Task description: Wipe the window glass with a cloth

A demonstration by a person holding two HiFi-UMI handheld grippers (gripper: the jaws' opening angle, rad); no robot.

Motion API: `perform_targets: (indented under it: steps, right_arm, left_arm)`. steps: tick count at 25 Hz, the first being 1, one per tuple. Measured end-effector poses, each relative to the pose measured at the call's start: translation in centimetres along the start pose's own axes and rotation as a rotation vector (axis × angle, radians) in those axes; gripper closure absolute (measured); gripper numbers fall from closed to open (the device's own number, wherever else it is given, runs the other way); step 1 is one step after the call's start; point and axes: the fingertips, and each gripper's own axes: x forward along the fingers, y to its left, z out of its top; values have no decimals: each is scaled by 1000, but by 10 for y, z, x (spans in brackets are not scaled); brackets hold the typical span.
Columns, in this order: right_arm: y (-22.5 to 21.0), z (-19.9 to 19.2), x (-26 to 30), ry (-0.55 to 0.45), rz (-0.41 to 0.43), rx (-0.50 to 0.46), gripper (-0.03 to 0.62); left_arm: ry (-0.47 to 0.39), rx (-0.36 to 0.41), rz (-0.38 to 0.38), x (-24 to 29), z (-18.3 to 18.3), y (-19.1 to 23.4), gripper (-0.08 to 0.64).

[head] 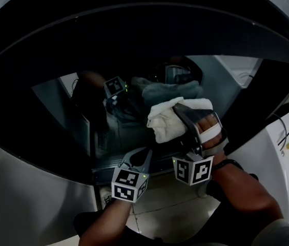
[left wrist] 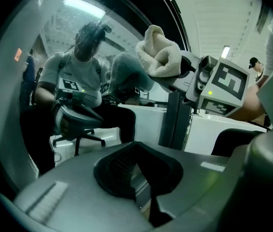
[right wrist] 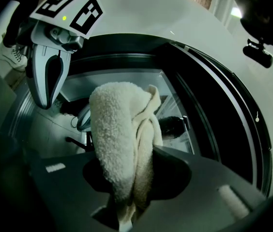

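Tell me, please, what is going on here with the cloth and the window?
A person is working at a dark, curved window glass with two hand-held grippers. The right gripper is shut on a bunched white cloth, held against or just off the glass; contact is unclear. The left gripper is shut and empty, lower and to the left.

Cloth (right wrist: 122,139) is white terry, fluffy, with a rough, loopy pile. The window glass (head: 67,101) behind the cloth is dark, glossy and mirror-like. Right gripper (right wrist: 129,187) and left gripper (left wrist: 139,173) are smooth matt grey plastic. White panel (head: 288,158) right of the cloth looks smooth and painted. Floor tiles (head: 170,209) below the cloth have a slight sheen.
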Motion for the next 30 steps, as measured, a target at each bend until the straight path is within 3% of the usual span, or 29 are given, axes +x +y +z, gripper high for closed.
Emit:
perform_targets:
  steps: [30]
  right_arm:
    - [48,-4,-6,14,102,17,474]
  left_arm:
    - [16,-3,-1,0,3,3,543]
